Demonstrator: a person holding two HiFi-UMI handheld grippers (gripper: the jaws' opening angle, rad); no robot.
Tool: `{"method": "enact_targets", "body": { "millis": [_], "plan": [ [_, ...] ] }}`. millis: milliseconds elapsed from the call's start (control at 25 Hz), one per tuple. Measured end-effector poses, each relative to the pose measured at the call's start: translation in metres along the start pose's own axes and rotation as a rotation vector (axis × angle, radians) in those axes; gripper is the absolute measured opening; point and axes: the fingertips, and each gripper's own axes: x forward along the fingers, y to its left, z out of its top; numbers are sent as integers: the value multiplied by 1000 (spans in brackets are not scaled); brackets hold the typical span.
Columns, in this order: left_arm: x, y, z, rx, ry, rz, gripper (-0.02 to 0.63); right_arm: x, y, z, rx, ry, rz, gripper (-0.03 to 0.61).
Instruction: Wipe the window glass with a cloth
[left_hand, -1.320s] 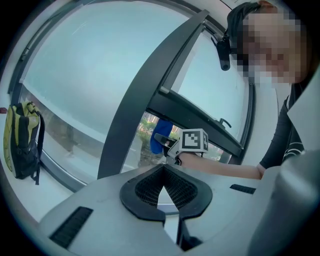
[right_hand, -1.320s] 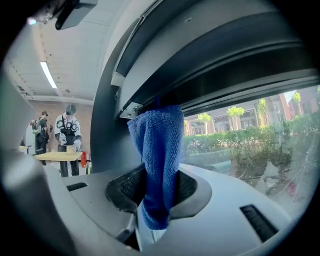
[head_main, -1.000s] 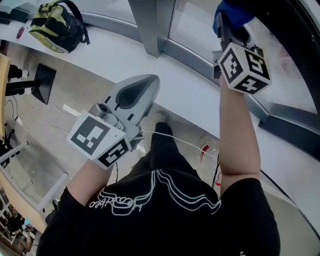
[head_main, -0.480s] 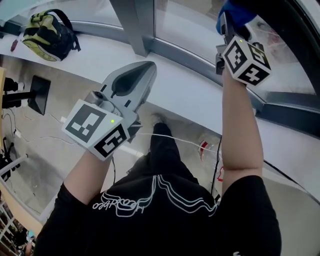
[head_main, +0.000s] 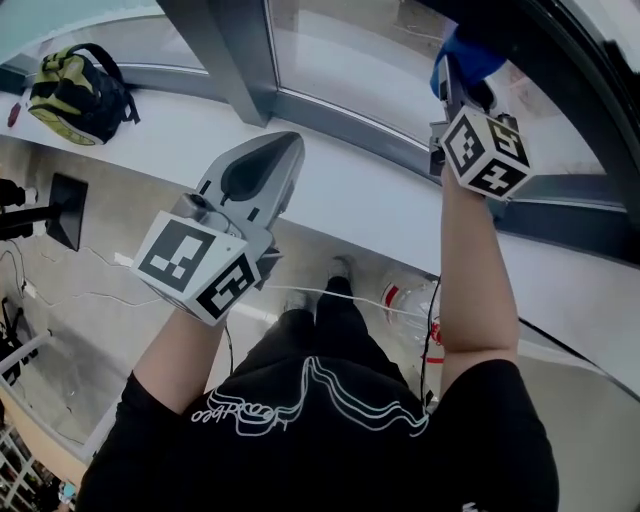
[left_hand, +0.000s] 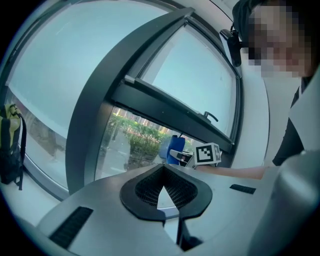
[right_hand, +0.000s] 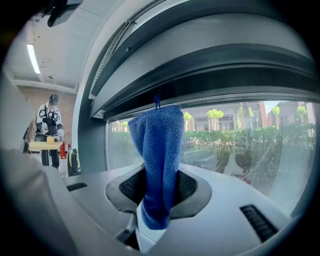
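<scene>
Our right claw (right_hand: 159, 186), clamped on the blue cloth (right_hand: 159, 140), has slid right along the window glass (head_main: 350, 50), away from the mullion (head_main: 235, 60), so wiping is under way. Our left claw (left_hand: 165, 192) hangs closed and empty.

Light: daylight floods through the glass (right_hand: 240, 145); a ceiling lamp (right_hand: 33, 57) glows indoors.
Edges: both gripper views bend fisheye, corners black.
Contrast: window frame (right_hand: 200, 65) dark against the brightness.
</scene>
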Motion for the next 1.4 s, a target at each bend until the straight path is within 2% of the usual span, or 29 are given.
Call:
{"method": "enact_targets", "body": {
  "millis": [120,320,720,1400],
  "plan": [
    [20,-17,-3,3,-4,-27,3,-15,-23,-5,-1,6,-9,94],
    [65,-59,-17,5,41,-114,3,-45,-79,-2,23,-13,-69,94],
    [140,-139,-34,22,100,-194,3,-94,-174,-7,67,-56,-122,94],
    [201,-230,-61,70,183,-279,4,-170,-299,-30,75,-54,-257,94]
  ]
}}
